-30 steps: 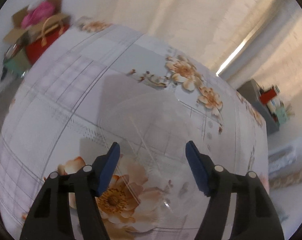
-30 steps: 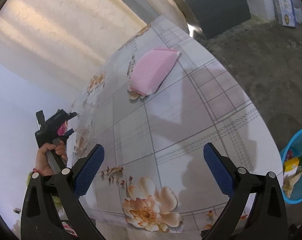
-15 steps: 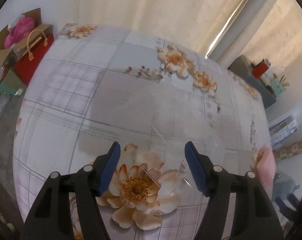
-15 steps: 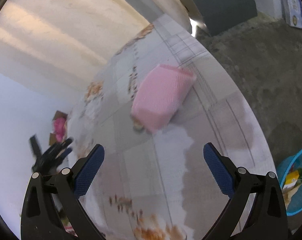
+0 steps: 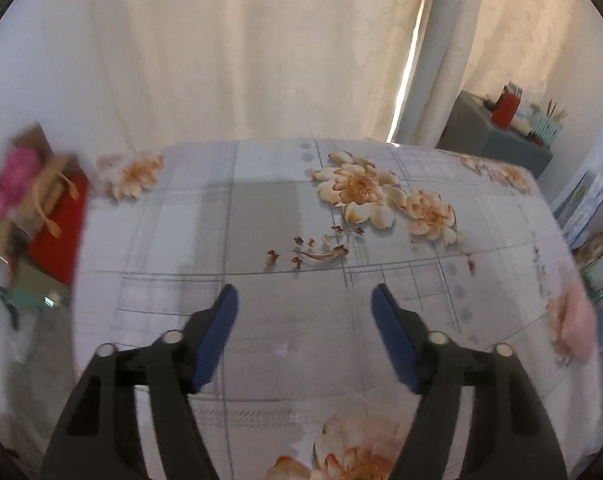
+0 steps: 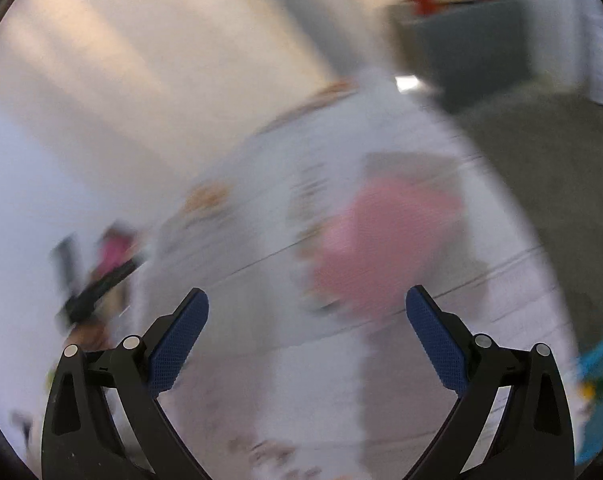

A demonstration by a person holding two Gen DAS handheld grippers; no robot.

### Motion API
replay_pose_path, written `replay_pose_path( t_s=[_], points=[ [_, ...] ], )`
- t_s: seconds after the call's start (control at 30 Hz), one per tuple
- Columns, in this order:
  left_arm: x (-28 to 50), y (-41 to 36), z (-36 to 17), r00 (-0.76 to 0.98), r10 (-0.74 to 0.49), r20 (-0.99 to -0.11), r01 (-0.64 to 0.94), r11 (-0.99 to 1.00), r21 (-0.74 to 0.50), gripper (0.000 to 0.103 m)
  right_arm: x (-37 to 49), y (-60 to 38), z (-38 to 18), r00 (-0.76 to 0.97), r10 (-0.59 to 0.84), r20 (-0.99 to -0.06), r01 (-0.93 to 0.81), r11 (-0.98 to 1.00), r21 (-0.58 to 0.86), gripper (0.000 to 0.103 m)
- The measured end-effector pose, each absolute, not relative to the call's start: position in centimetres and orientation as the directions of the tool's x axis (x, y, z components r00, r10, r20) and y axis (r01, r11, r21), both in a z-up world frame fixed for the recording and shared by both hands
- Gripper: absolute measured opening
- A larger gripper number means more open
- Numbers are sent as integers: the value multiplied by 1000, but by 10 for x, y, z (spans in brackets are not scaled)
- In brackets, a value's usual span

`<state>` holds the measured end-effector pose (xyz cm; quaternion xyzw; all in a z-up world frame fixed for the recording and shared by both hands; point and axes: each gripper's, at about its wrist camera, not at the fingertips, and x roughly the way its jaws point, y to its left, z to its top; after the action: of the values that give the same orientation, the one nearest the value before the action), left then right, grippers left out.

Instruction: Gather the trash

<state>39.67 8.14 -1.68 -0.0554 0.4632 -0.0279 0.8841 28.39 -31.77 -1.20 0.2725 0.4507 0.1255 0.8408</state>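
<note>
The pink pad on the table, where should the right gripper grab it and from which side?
Probably across its narrower width, coming down from above. The pink pad lies flat on the table just ahead of the open right gripper, and looks thin and soft, so a pinch across the middle or the near edge should hold. The view is blurred, so its edges are uncertain.

cream curtains [image 5: 261, 48] hang behind the floral-clothed table [image 5: 261, 216], daylight slitting through beside a grey cabinet [image 5: 489, 140].

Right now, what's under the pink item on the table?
The pink item lies on the floral tablecloth, near the table's right edge. In the right wrist view it is badly blurred, and it covers the cloth beneath, so anything under it cannot be seen.
</note>
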Motion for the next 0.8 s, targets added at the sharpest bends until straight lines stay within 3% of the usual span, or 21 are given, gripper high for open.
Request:
replay_pose_path(
  t_s=[0.13,0.23,0.4,0.43,0.8],
  points=[
    [399,107,-39,510,-313,-801,-40,922,-386,57,298,-259,-26,399,709,-581,-99,663,742,95],
    [389,117,-57,481,-492,-725,-66,805,-590,55,328,-227,-54,298,825,-480,-17,507,862,95],
    [366,117,-75,480,-572,-665,-86,724,-684,55,366,-190,-105,242,865,-438,164,409,898,95],
    [362,115,-75,476,-582,-659,-80,718,-692,55,369,-188,-108,244,859,-450,185,414,891,88],
    [317,87,-78,455,-642,-617,-64,667,-742,55,350,-206,-94,318,827,-464,199,420,885,90]
  ],
)
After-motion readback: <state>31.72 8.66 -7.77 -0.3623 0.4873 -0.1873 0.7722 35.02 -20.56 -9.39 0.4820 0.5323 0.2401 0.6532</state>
